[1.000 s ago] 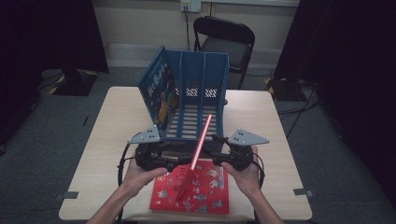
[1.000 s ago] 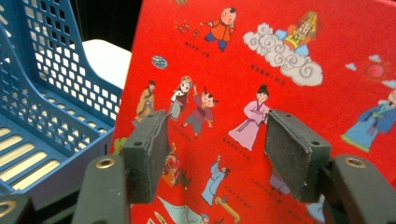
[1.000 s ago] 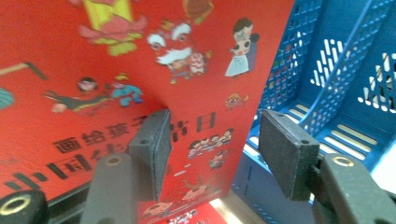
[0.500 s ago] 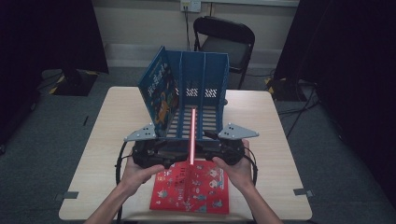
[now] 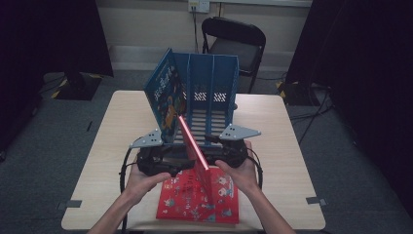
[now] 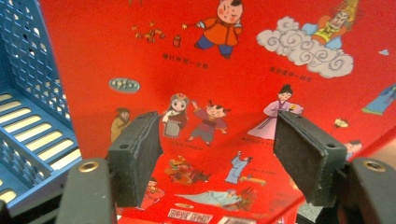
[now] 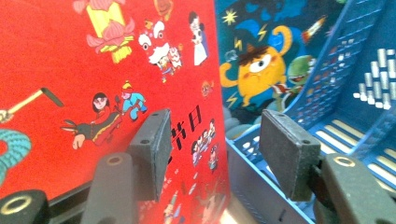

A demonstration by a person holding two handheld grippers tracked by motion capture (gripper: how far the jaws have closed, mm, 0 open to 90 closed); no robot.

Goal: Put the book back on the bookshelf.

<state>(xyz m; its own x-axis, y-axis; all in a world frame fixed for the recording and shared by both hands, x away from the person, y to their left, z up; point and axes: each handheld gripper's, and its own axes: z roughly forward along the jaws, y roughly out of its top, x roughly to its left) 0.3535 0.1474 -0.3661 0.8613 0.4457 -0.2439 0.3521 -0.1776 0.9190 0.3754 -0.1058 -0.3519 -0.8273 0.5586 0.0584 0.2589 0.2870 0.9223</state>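
A thin red picture book [image 5: 194, 144] stands on edge between the two grippers, tilted so that its top leans toward the blue file rack [image 5: 210, 92] at the middle of the table [image 5: 287, 146]. The left gripper [image 5: 158, 161] sits against the book's left face and the right gripper [image 5: 229, 152] against its right face, each held in one of the person's hands, so the book appears pressed between the two tools rather than pinched by either. In the left gripper view the black jaws stand wide apart with the red cover [image 6: 233, 84] spread in front of them, nothing caught between the pads, and part of the rack's slatted floor [image 6: 28, 140] to the side. In the right gripper view the jaws are likewise spread; the book's edge [image 7: 219, 121] runs up between them, the left pad lying over the red cover and the right pad in front of the rack's blue wall [image 7: 345, 93]. A blue picture book [image 5: 164, 97] with a yellow one-eyed creature on its cover [image 7: 261, 70] already leans upright in the rack's leftmost slot. A second red book [image 5: 190, 202] lies flat on the table's near edge, just below the hands. A black folding chair [image 5: 238, 41] stands beyond the table's far side.
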